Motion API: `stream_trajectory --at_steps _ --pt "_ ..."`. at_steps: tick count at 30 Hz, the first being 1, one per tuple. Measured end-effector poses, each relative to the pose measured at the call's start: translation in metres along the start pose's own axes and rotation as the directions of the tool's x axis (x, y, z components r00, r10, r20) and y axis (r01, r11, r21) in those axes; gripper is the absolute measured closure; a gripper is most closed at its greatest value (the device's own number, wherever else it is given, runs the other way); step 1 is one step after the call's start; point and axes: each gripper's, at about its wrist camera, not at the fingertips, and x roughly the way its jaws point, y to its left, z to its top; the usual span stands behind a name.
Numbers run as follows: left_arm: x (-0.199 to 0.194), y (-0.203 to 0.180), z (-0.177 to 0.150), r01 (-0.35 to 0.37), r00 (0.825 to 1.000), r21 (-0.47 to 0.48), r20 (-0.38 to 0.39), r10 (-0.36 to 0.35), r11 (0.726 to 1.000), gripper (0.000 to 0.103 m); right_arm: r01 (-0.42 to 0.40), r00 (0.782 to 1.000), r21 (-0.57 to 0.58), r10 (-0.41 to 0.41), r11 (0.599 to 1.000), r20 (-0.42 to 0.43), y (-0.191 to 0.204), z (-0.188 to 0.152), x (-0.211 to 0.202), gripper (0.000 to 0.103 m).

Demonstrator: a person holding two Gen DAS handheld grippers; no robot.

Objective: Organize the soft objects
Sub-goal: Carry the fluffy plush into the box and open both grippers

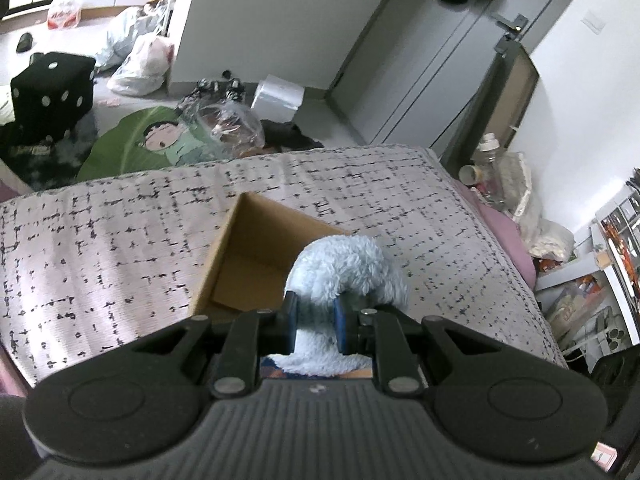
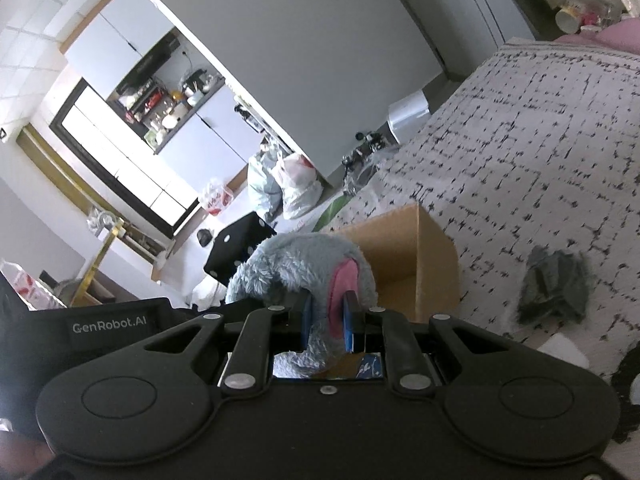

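Grippers [image 1: 314, 322] [image 2: 328, 322] — two; plush toy [image 1: 348, 264] — one

Soft daylight, blown-out window [image 2: 120, 168], fisheye-bent edges, slight blur.

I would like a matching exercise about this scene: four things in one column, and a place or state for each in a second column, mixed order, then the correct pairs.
Things:
1. plush toy
2. cardboard box
3. dice cushion
4. dark cloth

Places or states:
A. on the floor beyond the bed
B. pinched in both tongs
C. lying loose on the bedspread
D. open and standing on the bed

Pairs: 1-B, 2-D, 3-A, 4-C
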Motion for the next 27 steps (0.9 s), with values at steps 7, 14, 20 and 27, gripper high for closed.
stream_trajectory --at_steps 7,14,20,27 --pt "0.016 0.022 0.001 -0.004 0.999 -0.036 -0.038 0.003 0.999 0.086 0.032 0.999 -0.004 -0.032 0.999 -0.041 0.003 -0.006 0.019 0.087" --pt "0.032 0.035 -0.001 -0.017 0.997 -0.050 -0.075 0.013 0.999 0.086 0.063 0.995 -0.024 -0.065 0.998 -0.071 0.004 -0.012 0.031 0.086" --pt "0.033 0.035 -0.002 -0.070 0.995 -0.026 -0.079 0.068 0.997 0.086 0.098 0.993 -0.019 -0.099 0.995 -0.066 0.001 -0.010 0.029 0.081" --pt "0.021 0.028 -0.002 -0.114 0.992 -0.006 -0.062 0.113 0.994 0.081 0.096 0.995 -0.021 -0.096 0.995 -0.023 0.005 -0.007 0.005 0.046"
